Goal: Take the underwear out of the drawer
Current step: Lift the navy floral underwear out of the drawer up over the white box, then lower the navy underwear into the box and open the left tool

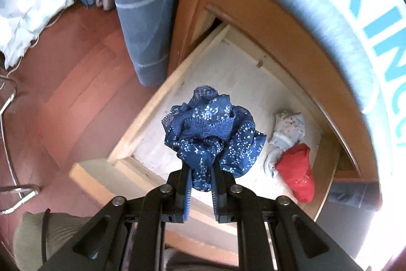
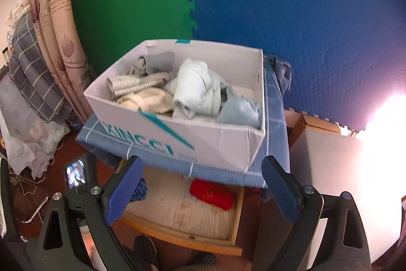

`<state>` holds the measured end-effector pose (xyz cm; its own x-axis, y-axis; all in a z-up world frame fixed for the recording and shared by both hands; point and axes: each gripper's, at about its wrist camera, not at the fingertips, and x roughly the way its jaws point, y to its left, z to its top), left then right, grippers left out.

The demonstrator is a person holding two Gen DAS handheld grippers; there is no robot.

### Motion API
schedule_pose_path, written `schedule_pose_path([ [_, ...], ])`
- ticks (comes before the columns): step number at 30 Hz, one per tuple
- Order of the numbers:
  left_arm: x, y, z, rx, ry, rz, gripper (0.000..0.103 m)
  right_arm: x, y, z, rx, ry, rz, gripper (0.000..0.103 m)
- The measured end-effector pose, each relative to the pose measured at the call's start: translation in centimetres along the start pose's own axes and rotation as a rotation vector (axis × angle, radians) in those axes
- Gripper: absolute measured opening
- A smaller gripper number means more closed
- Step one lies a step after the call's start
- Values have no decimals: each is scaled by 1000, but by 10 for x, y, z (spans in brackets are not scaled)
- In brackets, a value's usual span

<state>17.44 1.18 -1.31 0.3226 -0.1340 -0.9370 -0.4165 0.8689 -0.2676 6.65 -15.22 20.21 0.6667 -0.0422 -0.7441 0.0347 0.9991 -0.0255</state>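
My left gripper [image 1: 201,169] is shut on blue floral underwear [image 1: 212,133] and holds it bunched above the open wooden drawer [image 1: 142,116]. Red underwear [image 1: 297,172] and a pale grey piece [image 1: 286,133] lie on the drawer floor at the right. In the right wrist view my right gripper [image 2: 200,184] is open and empty, above the drawer's front [image 2: 182,236]. The red underwear [image 2: 212,193] shows between its fingers, and a bit of the blue underwear [image 2: 140,191] shows beside the left finger [image 2: 124,187].
A white cardboard box [image 2: 203,136] full of pale clothes stands on a blue checked cloth [image 2: 274,108] on top of the cabinet, overhanging the drawer. Curtains [image 2: 53,24] and bedding [image 2: 28,67] are at the left. A white box [image 2: 335,169] stands at the right. Red-brown floor [image 1: 76,83] lies left of the drawer.
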Motion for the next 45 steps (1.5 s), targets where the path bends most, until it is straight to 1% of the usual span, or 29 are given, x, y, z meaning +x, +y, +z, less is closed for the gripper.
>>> schedule_pose_path([
  [4, -16, 0, 0, 61, -49, -2, 13, 6, -4, -24, 18, 17, -24, 93],
  [8, -31, 5, 0, 110, -74, -19, 13, 26, -8, -53, 39, 57, -36, 94],
  [15, -68, 18, 5, 204, -121, -15, 13, 83, -5, -105, 47, 194, -41, 94],
  [17, -75, 18, 6, 238, -133, -14, 13, 95, -4, -115, 43, 221, -43, 94],
  [20, -95, 19, 6, 301, -172, -19, 13, 109, -3, -125, 39, 254, -54, 94],
  [23, -117, 16, 6, 363, -217, -24, 13, 119, -5, -133, 49, 276, -51, 94],
  [26, -146, 10, 5, 435, -288, -31, 13, 129, -7, -137, 63, 300, -42, 94],
  [31, -194, 1, 6, 504, -379, -62, 13, 138, -13, -139, 102, 341, -12, 94],
  [35, -233, -9, 10, 554, -453, -80, 13, 138, -13, -140, 104, 349, -3, 94],
  [37, -254, -17, 15, 576, -489, -99, 13, 141, -12, -141, 106, 355, 1, 94],
  [41, -291, -37, 28, 623, -578, -112, 13, 143, -11, -141, 107, 365, 5, 94],
  [43, -303, -48, 39, 626, -601, -128, 13, 144, -11, -142, 106, 370, 1, 94],
  [45, -308, -57, 51, 618, -607, -152, 13, 145, -10, -142, 102, 375, -3, 94],
])
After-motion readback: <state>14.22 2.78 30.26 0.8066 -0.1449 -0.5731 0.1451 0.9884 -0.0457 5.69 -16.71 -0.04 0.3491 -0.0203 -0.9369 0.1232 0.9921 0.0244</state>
